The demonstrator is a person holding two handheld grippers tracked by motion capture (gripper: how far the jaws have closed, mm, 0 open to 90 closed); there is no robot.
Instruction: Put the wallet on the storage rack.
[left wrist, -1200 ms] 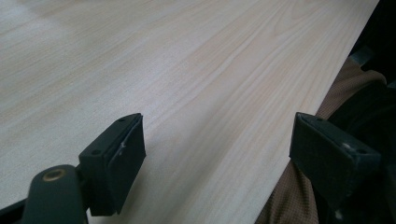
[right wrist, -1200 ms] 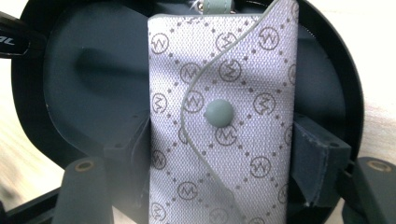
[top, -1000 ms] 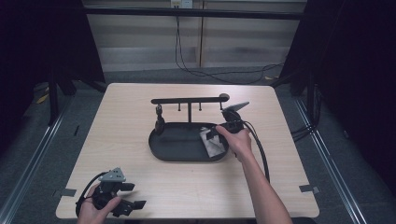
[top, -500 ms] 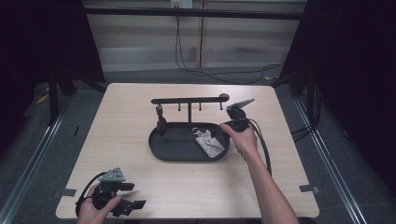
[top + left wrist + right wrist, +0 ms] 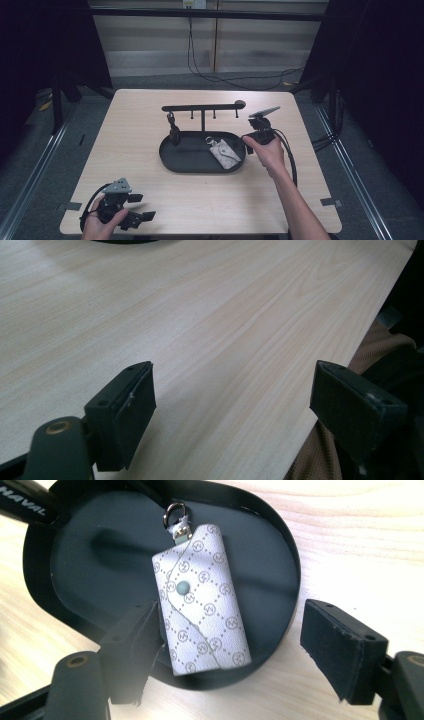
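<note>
At the right end of the black oval tray (image 5: 172, 159), the right gripper (image 5: 235, 652) has been drawn back past the rim since a second ago, its jaws now spread wide and empty; the white patterned key pouch (image 5: 202, 597) is left lying flat inside the tray, apparently just released, so a placing step is judged complete; the left gripper (image 5: 232, 407) is held released near the table's (image 5: 135, 115) front edge; "HAVAL" is read on a black key fob (image 5: 22, 497).
</note>
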